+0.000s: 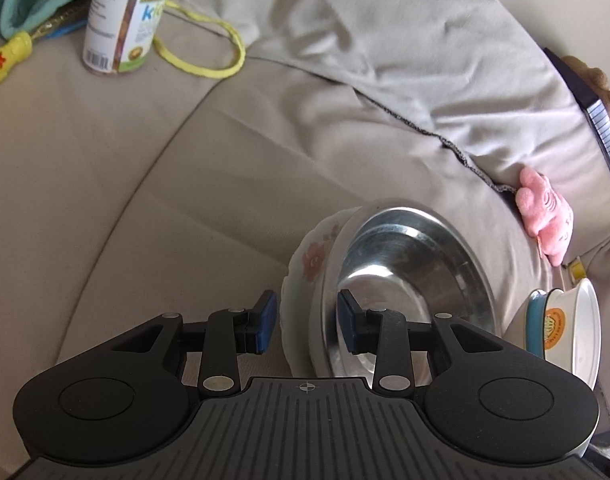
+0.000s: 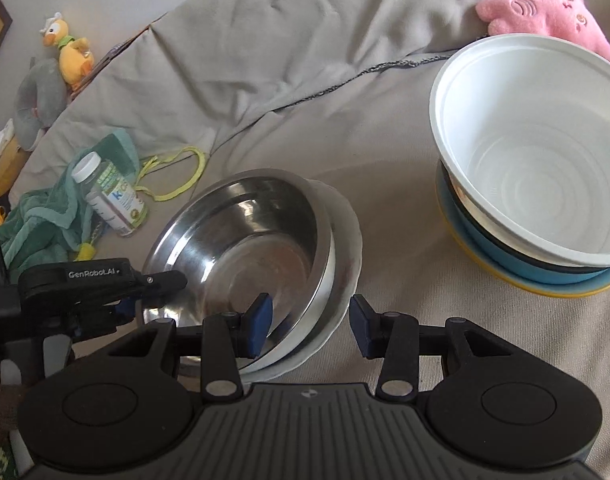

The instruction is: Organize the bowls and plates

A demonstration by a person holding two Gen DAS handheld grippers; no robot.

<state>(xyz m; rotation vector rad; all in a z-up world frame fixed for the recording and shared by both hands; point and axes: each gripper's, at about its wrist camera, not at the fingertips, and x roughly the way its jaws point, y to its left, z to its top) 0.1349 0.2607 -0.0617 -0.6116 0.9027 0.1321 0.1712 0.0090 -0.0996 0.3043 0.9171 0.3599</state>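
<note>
My left claw (image 1: 305, 326) has its jaws set either side of the near rims of the steel bowl (image 1: 409, 280) and the flowered plate (image 1: 309, 256) under it. One pad (image 1: 265, 322) stands just outside the plate's edge with a sliver of sofa showing between; the other pad (image 1: 347, 322) sits inside the bowl. I cannot tell whether they are pressing.

My right claw (image 2: 311, 328) straddles the same pair from the other side. Its left pad (image 2: 259, 328) is inside the steel bowl (image 2: 241, 240), and its right pad (image 2: 363, 326) stands clear of the plate (image 2: 347, 240), with cushion showing between. So that claw is part open and grips nothing. Seen from there, my left claw (image 2: 153, 284) reaches in at the bowl's far left rim.

The bowl sits tilted in the plate, on the beige sofa (image 1: 145, 200). To the right of the steel bowl, well apart, stands a stack: a white bowl (image 2: 545, 152) nested in a blue bowl (image 2: 505, 248) on a yellow-edged plate (image 2: 565, 290). Behind that stack lies a pink plush (image 2: 545, 16). To the left of the steel bowl lie a vitamin bottle (image 2: 113, 196), a green cloth (image 2: 45, 220) and a yellow cord (image 2: 185, 176).
</note>
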